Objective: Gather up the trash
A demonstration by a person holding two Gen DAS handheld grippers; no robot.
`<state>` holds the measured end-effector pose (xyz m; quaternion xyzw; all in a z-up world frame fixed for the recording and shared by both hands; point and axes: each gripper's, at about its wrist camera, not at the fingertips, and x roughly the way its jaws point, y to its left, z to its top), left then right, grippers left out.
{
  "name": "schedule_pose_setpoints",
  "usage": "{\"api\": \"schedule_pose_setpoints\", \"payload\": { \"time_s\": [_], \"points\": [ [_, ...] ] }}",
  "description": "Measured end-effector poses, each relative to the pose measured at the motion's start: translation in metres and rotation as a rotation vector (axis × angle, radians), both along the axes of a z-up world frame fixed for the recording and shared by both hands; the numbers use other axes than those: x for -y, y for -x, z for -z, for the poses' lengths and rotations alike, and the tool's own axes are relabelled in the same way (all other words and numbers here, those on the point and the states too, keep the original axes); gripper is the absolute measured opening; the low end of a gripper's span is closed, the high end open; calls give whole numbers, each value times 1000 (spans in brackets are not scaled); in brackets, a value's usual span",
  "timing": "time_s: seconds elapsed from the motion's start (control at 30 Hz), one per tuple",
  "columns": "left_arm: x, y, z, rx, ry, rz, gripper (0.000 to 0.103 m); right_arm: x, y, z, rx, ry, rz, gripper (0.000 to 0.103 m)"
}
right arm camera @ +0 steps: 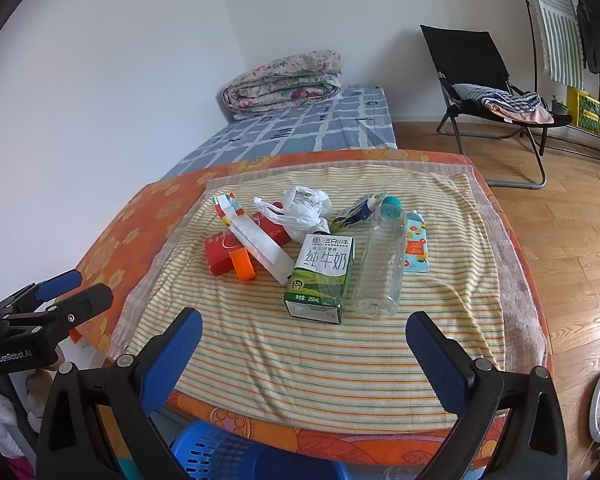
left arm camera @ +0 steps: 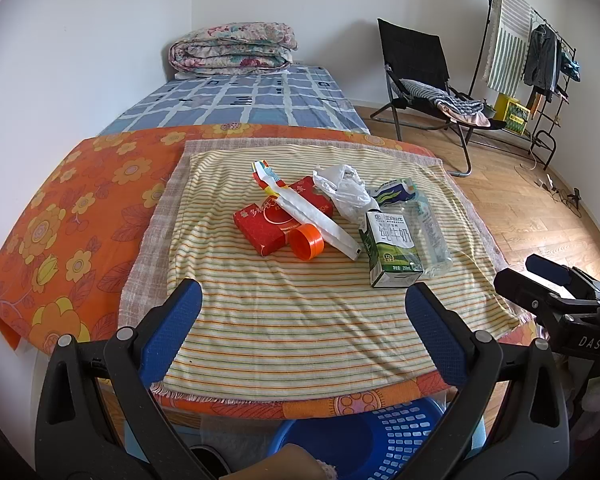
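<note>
Landmark: the milk carton, standing upright on the striped cloth that covers the bench.
Bottle: a clear plastic bottle lies on its side just right of the milk carton, touching it or nearly so, cap end away from the camera.
Small pack: an orange-printed pack lies just right of the bottle, on the far side from the milk carton.
Plastic bag: a crumpled white plastic bag sits just behind the milk carton.
Wrapper: a blue and green wrapper lies behind the milk carton, beside the bag.
Red box: a flat red box lies left of the milk carton, with a long white paper sleeve across it.
Orange cap: an orange cap rests against the red box's near edge.
Basket: a blue basket stands below the bench's near edge.
Left hand-held gripper: released, jaws spread wide, empty, on the near side of the milk carton.
Right hand-held gripper: released, jaws spread wide, empty, in front of the milk carton.
</note>
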<state>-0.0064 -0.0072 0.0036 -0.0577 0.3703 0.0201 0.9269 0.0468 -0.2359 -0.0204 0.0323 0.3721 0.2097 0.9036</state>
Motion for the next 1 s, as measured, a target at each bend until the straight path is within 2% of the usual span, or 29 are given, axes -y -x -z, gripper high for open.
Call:
{"api": "schedule_pose_setpoints", "payload": {
  "time_s": [1.0],
  "points": [
    [1,0,1,-2,-4,0,103,3,-1,3,-17,-4,6,103]
  ]
}}
